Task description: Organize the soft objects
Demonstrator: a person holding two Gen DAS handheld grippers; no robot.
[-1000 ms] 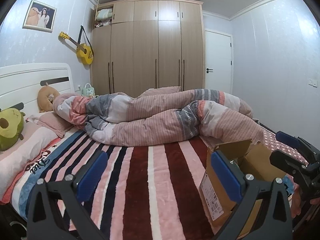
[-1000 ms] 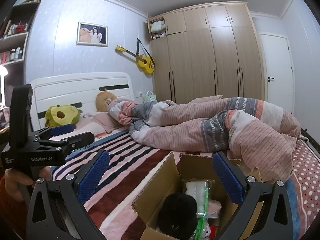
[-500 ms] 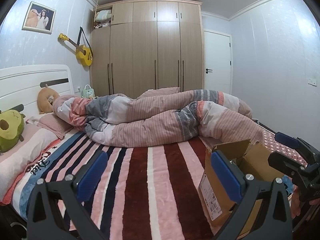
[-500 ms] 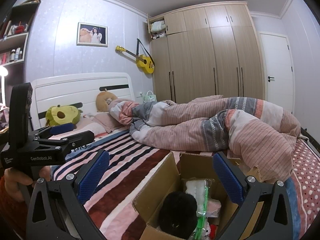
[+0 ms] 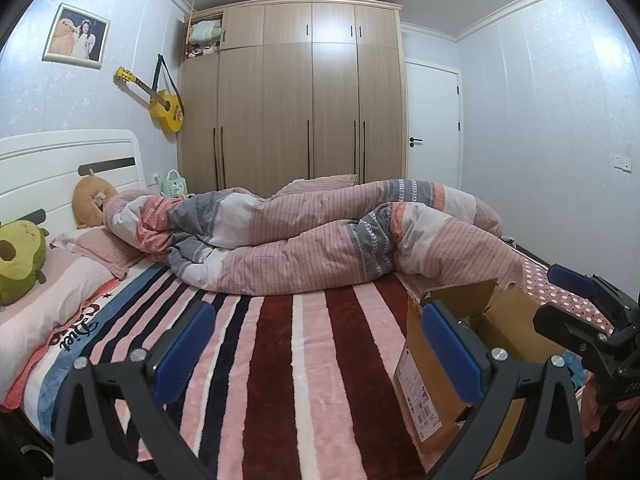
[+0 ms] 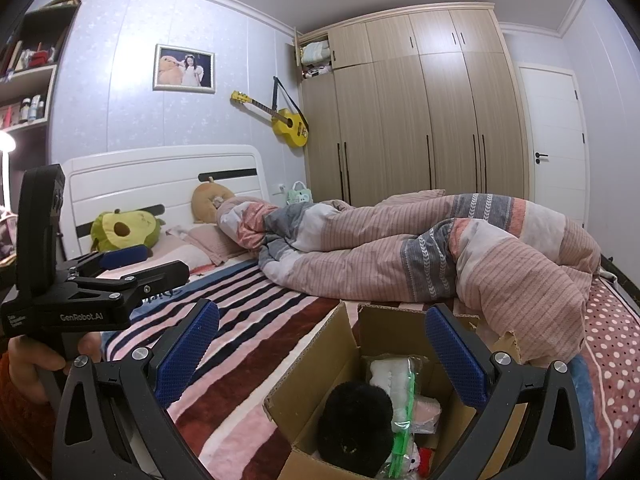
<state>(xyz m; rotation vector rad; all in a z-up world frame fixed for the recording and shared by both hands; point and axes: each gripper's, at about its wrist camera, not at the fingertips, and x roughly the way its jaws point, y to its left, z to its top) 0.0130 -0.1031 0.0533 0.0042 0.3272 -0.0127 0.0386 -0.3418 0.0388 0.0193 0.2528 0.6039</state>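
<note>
A: Left wrist view: what is staying hidden?
B: The left gripper (image 5: 316,344), jaws apart and empty, is blocking the cardboard box (image 5: 430,380), so its inside is not showing. The right gripper (image 5: 576,300) is poking in at the edge, cut off.

A: And the right wrist view?
B: The right gripper (image 6: 322,350), jaws wide apart and holding nothing, is hovering over the open box (image 6: 316,380) sitting on the striped blanket (image 6: 256,320). A black plush ball (image 6: 354,418), a bagged white soft toy (image 6: 390,380) and something pink (image 6: 426,410) are lying inside; the lower items are cut off. The left gripper (image 6: 140,264), also open, is hanging beside.
</note>
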